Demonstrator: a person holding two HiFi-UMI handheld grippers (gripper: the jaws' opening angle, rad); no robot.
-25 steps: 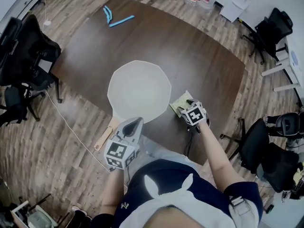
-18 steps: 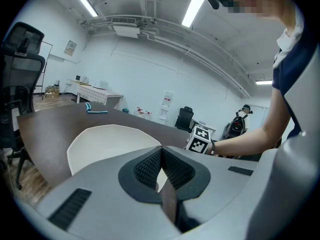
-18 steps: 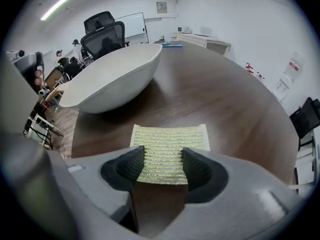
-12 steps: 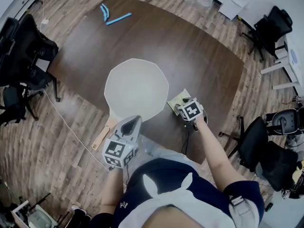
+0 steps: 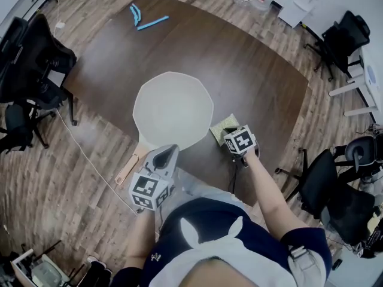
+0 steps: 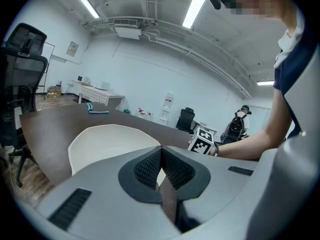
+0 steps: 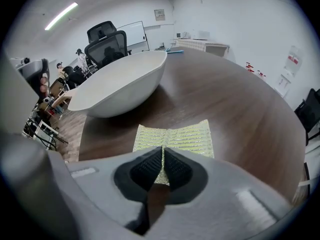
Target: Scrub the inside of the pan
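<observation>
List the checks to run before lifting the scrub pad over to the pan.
1. Right gripper on scrub pad: ok; its jaws have just been closing and now pinch the pad's near edge.
2. Pad off the table: not ok, it lies flat.
3. Pan open side up: ok.
4. Pan steadied: not ok; left gripper is shut on nothing, handle free.
5. Grip firm enough for scrubbing: cannot tell.

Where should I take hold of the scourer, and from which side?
Pinch the scourer at the middle of its near edge, coming steeply down from the person's side. It lies flat and thin on the table, beside the pan, so only a pinched-up fold gives a grip. The right gripper has just closed there, with the edge creased between its jaws.
</observation>
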